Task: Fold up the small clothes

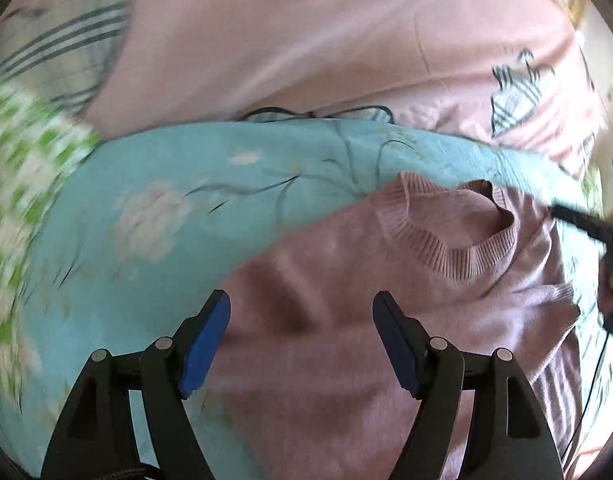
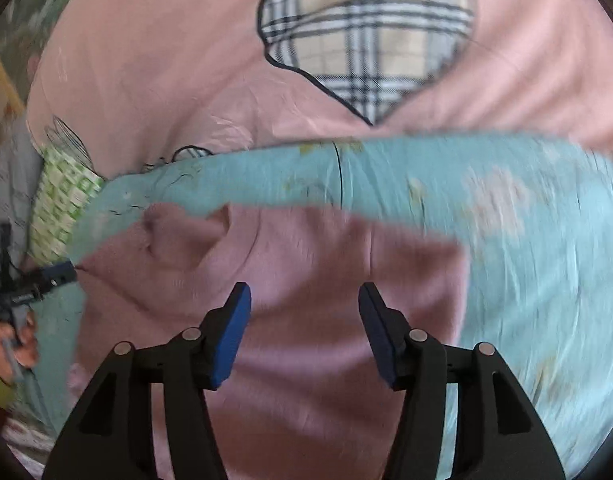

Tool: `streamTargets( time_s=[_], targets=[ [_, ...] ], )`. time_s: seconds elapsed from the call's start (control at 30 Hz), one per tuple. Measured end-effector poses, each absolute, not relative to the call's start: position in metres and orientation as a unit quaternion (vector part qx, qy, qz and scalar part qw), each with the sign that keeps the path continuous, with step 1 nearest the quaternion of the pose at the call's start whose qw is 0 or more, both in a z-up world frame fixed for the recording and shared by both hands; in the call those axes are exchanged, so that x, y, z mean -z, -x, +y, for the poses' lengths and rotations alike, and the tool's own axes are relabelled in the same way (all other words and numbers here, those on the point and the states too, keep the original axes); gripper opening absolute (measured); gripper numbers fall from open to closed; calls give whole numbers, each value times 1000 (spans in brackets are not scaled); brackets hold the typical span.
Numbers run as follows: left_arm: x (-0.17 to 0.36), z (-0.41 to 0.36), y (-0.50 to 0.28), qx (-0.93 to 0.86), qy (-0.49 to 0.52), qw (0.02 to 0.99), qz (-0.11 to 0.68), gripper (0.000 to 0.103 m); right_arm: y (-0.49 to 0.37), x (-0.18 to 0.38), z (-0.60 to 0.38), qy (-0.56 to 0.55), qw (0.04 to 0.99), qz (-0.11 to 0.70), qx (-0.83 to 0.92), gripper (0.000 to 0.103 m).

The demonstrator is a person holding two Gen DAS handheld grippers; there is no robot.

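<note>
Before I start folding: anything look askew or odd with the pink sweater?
Nothing damaged. The pink sweater lies on the blue floral cloth but not smoothed flat: its ribbed collar sags open and creases run across the chest. Both the left gripper and right gripper hang open above it.

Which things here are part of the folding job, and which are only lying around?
For the job:
pink sweater
left claw, open
right claw, open

Just lying about:
blue quilt
pink bedcover
green checked cloth
</note>
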State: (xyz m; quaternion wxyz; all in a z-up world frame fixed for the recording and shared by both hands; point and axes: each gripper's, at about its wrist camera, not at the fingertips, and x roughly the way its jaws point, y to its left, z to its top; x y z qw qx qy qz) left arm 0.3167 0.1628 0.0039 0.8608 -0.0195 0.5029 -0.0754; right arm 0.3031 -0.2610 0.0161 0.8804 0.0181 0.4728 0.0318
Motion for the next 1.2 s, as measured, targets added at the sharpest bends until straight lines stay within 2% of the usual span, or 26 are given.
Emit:
streamTargets(
  time_s=[0.2, 0.27, 0.3, 0.33, 0.37, 0.4, 0.53, 0.67, 0.73, 0.8, 0.83, 0.87, 0.9, 0.93, 1.03, 1.2],
  targets=[
    [22, 135, -372, 85, -39, 840, 534, 74, -362, 4, -242, 72, 864, 495, -56, 59],
    [40, 128, -382, 81, -52, 825, 557, 72, -374, 24, -234, 101, 838, 532, -70, 59],
    [46, 124, -383, 81, -62, 822, 560, 65, -376, 33, -232, 113, 826, 548, -72, 58],
    [49, 118, -382, 86, -74, 825, 553, 56, -377, 41, -230, 132, 818, 556, -67, 34],
    [48, 114, -380, 98, -77, 827, 548, 23, -375, 44, -228, 152, 815, 556, -57, 6],
    [45, 110, -378, 109, -78, 827, 546, 6, -373, 39, -229, 146, 820, 550, -57, 6],
    [30, 97, -372, 70, -112, 856, 499, 5, -361, 6, -247, 88, 866, 492, -16, 5],
    [51, 97, -383, 21, -101, 850, 517, 6, -362, 31, -262, 44, 857, 513, 32, 5],
    [47, 95, -383, 8, -91, 850, 519, 14, -359, 34, -262, 31, 860, 508, 41, 6],
    [32, 98, -376, 5, -71, 857, 510, 16, -350, 20, -263, -3, 873, 487, 28, 15],
    [23, 103, -369, 5, -61, 863, 502, 19, -341, 8, -264, -14, 879, 475, 29, 27],
    [12, 112, -358, 1, -42, 868, 494, 34, -333, -1, -265, -20, 884, 466, 30, 39],
    [6, 118, -349, -2, -29, 872, 489, 50, -319, -14, -267, -34, 893, 449, 26, 43],
    [-2, 129, -336, -7, -12, 877, 480, 53, -307, -23, -270, -47, 898, 438, 18, 45],
    [-15, 155, -291, -16, 41, 882, 470, 53, -260, -43, -272, -88, 900, 426, 0, 45],
    [4, 194, -206, -36, 111, 865, 488, 53, -184, -32, -268, -136, 883, 450, 2, 45]
  ],
)
